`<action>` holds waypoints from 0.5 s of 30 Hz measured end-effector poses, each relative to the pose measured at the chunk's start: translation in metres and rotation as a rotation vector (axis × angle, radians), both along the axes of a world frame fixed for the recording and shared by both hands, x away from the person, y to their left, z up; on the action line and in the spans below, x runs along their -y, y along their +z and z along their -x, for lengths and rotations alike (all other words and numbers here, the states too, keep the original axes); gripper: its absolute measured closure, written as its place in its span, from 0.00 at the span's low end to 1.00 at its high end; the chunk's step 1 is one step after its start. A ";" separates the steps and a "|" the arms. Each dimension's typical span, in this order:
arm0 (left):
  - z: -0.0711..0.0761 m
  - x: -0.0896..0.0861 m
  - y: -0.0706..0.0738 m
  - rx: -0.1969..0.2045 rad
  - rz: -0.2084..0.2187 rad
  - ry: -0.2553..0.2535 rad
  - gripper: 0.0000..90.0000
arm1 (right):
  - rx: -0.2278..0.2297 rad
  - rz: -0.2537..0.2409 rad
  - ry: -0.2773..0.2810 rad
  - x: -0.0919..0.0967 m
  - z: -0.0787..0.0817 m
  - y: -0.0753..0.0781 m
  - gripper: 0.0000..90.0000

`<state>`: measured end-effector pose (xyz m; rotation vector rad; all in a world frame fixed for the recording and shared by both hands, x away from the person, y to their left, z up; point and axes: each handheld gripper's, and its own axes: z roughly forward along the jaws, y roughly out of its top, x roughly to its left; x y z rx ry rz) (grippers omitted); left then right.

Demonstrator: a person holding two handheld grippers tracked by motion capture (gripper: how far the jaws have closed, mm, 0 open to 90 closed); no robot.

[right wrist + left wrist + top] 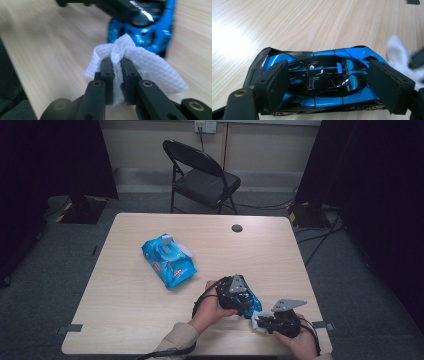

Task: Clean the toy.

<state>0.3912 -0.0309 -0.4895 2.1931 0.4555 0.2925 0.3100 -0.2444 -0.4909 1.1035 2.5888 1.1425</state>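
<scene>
Room light: dim at the edges in the high view, dark curtains on both sides; the table [150, 320] is evenly lit.
Glare: a washed-out white patch on the wood at the left of the left gripper view; small bright glints on the toy car [324, 80] roof.
Blur: the right gripper view is smeared across the wood and the car behind; the wipe [140, 62] and jaws stay fairly sharp.
Focus: the white cloth at the right edge of the left gripper view is soft.

Light wood table [125, 320]: blue wet-wipe pack [168, 259] lies well left of both tongs, toy car [324, 82] between left tong's jaws.
</scene>
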 end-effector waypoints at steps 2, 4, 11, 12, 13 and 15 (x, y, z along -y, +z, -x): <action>0.000 0.000 0.000 0.001 0.002 -0.001 0.20 | 0.000 -0.002 0.024 -0.008 0.002 0.000 0.91; 0.000 0.000 0.000 0.002 0.004 -0.001 0.20 | 0.003 -0.006 0.039 -0.014 0.002 -0.001 0.91; 0.000 0.000 0.000 0.003 0.004 0.000 0.20 | 0.012 -0.029 0.085 -0.029 0.001 -0.002 0.91; 0.000 0.000 0.000 0.002 0.004 -0.001 0.20 | 0.014 -0.039 0.083 -0.028 0.001 0.001 0.91; 0.000 -0.001 0.000 0.002 0.004 0.000 0.20 | 0.018 -0.055 0.080 -0.026 0.001 0.003 0.91; 0.000 -0.001 -0.001 0.001 0.007 0.000 0.20 | 0.030 -0.069 0.067 -0.021 0.001 0.010 0.91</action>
